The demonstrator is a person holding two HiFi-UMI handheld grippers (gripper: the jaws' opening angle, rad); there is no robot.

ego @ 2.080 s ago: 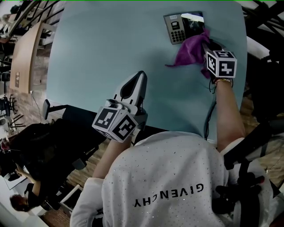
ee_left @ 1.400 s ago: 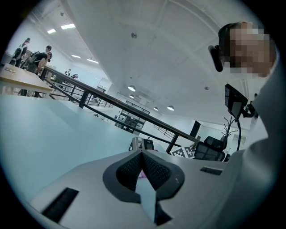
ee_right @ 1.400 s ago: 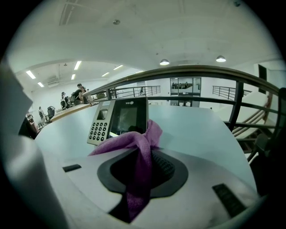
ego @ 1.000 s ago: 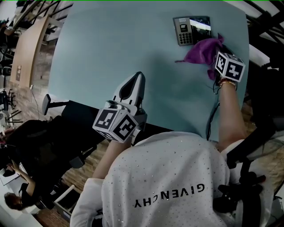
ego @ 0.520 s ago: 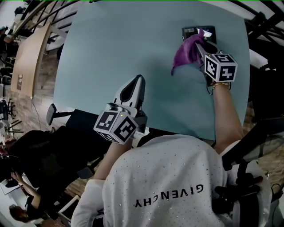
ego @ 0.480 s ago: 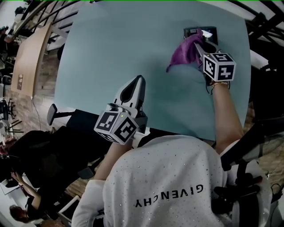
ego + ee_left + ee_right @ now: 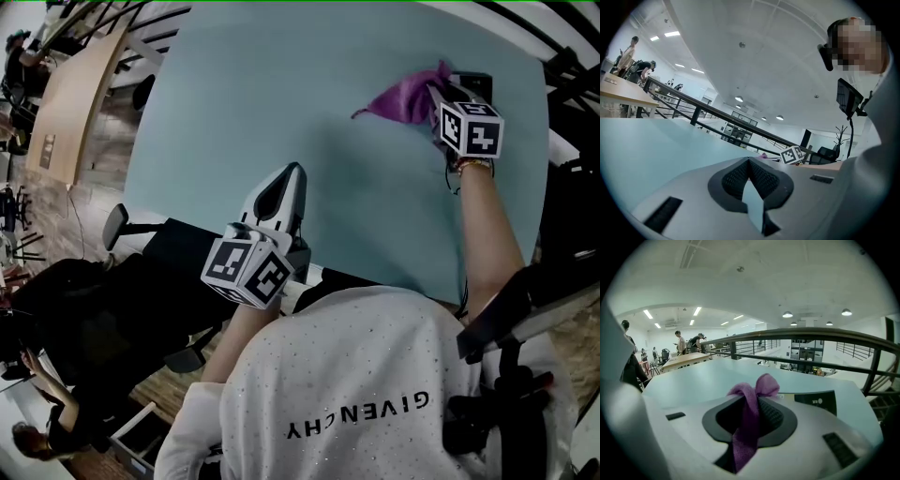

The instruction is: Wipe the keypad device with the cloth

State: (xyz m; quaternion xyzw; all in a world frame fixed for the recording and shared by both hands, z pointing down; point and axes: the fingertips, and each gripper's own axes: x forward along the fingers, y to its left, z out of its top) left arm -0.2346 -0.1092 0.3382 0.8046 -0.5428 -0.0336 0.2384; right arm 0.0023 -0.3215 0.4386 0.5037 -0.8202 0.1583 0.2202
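Note:
My right gripper [image 7: 441, 86] is shut on a purple cloth [image 7: 403, 97] at the far right of the pale blue table [image 7: 281, 94]. The cloth fans out to the left of the jaws. The keypad device [image 7: 475, 79] is almost wholly hidden under cloth and gripper; only a dark corner shows. In the right gripper view the cloth [image 7: 749, 420] is pinched between the jaws and the device's dark panel [image 7: 815, 402] lies just beyond them on the right. My left gripper [image 7: 294, 171] hangs shut over the table's near edge, holding nothing [image 7: 749, 161].
A black cable [image 7: 462, 281] drops along the table's right edge beside my right forearm. Black chairs and furniture [image 7: 112, 309] sit below the near-left edge. A wooden desk [image 7: 70, 98] stands at far left. A railing [image 7: 811, 333] runs behind the table.
The right gripper has carried the cloth up and right over the keypad device, which showed its keys before and is now covered. The left gripper has stayed put.

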